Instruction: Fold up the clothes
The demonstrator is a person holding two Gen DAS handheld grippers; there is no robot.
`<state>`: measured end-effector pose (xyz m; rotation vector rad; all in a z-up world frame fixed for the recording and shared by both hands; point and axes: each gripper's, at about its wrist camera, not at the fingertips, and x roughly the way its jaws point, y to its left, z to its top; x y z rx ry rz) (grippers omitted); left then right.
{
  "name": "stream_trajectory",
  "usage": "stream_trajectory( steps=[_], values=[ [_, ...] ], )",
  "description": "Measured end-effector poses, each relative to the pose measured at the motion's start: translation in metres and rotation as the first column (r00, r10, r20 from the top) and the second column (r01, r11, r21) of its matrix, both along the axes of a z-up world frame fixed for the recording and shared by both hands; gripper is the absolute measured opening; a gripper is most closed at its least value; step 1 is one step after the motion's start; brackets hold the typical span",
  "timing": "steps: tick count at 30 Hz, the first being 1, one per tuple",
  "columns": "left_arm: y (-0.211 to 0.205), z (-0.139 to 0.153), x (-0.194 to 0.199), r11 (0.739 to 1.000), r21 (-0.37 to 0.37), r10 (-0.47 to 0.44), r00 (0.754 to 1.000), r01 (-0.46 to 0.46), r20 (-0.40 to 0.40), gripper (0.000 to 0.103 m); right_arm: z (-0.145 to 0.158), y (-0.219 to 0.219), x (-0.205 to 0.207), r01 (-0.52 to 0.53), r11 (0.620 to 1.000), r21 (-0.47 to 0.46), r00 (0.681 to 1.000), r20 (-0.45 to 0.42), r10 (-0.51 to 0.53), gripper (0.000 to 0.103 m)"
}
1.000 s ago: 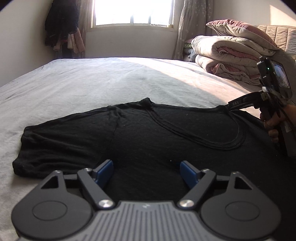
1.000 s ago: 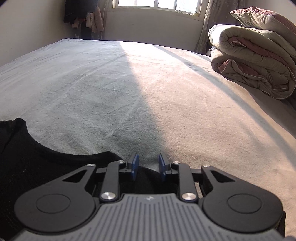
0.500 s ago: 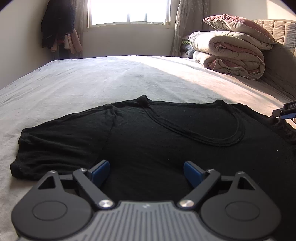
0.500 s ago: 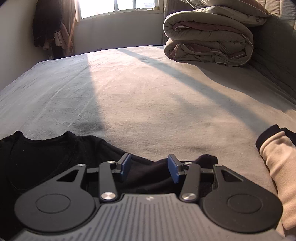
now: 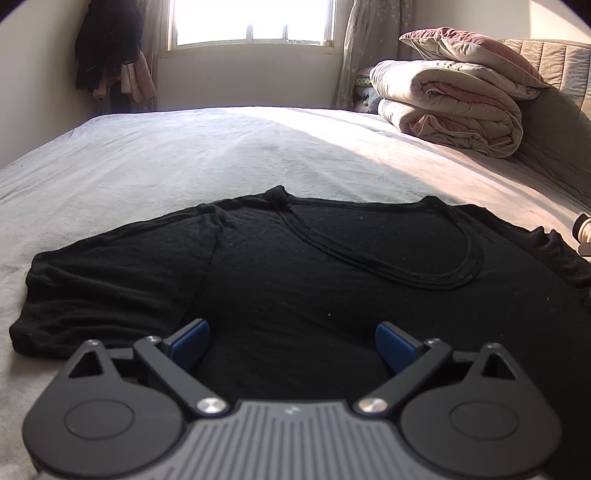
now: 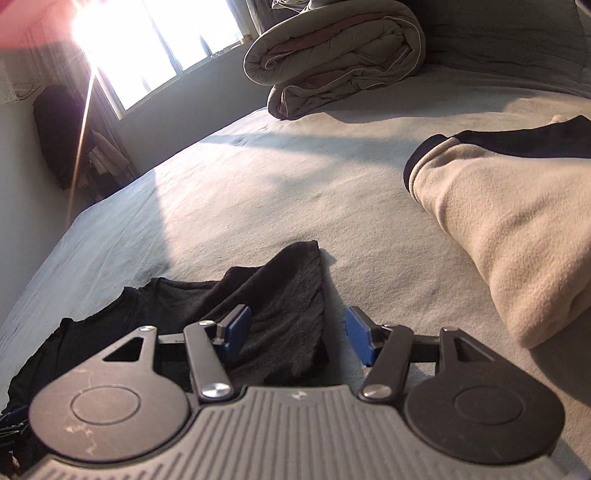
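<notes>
Black T-shirt [image 5: 295, 280] lies flat beneath both open tongs.

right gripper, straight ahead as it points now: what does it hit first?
Probably the black t-shirt: its sleeve lies between the open jaws of the right gripper. Beyond that, only the bed sheet; depth is unclear.

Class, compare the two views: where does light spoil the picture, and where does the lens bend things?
Right wrist view: window glare bleaches the top left and throws a streak. Left wrist view: window overexposed, black T-shirt dark; fisheye darkens the corners.
</notes>
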<state>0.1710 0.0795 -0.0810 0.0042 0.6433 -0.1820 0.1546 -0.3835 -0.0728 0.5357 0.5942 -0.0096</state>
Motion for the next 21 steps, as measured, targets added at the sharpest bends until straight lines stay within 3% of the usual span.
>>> stream_trajectory(
  steps=[2,5,11,16,21],
  values=[
    [-0.001,0.002,0.002,1.000,0.000,-0.009,1.000,0.009,-0.012,0.101,0.001,-0.006,0.000,-0.010,0.999,0.033,1.000,-0.005,0.010,0.061],
    [-0.011,0.010,0.004,0.998,0.065,-0.011,0.998,0.014,-0.054,0.101,0.003,-0.015,0.000,-0.024,0.996,0.083,1.000,-0.010,0.025,0.059],
    [-0.045,0.049,-0.003,0.988,0.145,-0.033,0.993,0.049,-0.114,0.100,0.006,-0.029,-0.006,-0.048,0.989,0.137,0.999,-0.013,0.050,0.058],
    [-0.083,0.084,-0.007,0.986,0.132,-0.078,0.984,0.099,-0.158,0.100,0.004,-0.028,-0.006,-0.094,0.983,0.155,0.995,-0.029,0.100,0.054],
    [-0.126,0.105,-0.005,0.983,0.046,-0.167,0.967,0.179,-0.190,0.100,0.003,-0.023,-0.006,-0.106,0.986,0.126,0.993,-0.035,0.112,0.047]
  ],
)
